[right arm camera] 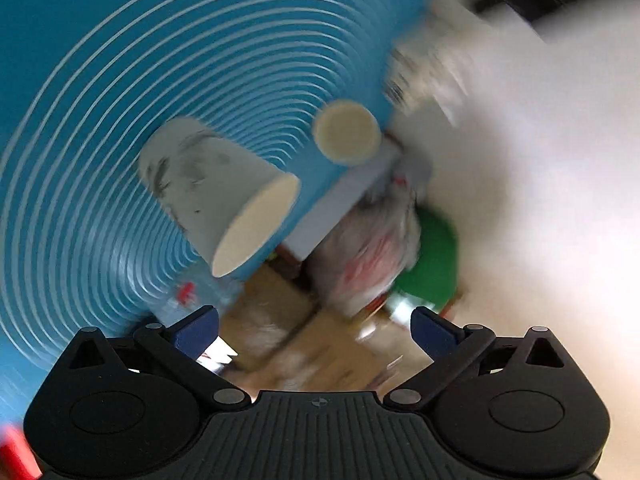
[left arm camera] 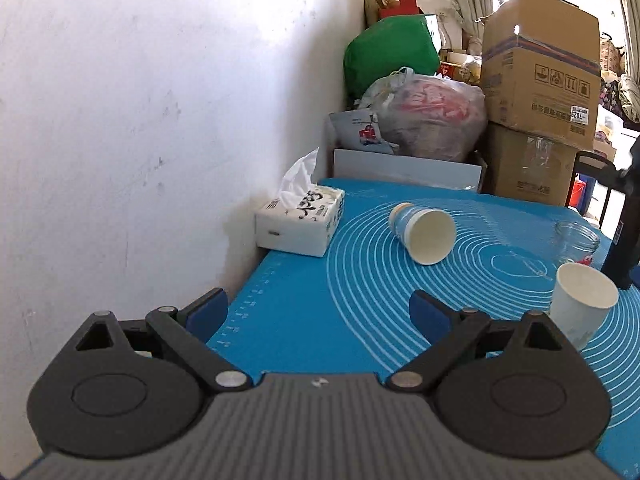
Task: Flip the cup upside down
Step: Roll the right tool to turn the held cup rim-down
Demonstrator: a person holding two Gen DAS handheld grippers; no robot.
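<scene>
Here both my tongs, left (left arm camera: 320, 312) and right (right arm camera: 316, 330), gape wide and empty, one cup (left arm camera: 424, 232) on its side on the mat (left arm camera: 304, 320), another (left arm camera: 582, 304) upright.

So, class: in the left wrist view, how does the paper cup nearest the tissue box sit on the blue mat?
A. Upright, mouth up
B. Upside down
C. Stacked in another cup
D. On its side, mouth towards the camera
D: the white paper cup lies tipped over, its open mouth facing the camera.

left gripper (left arm camera: 319, 312): black linkage arms, silver pivot pins, blue fingertip pads, grey ribbed body
right gripper (right arm camera: 315, 330): looked the same, darker ribbing
</scene>
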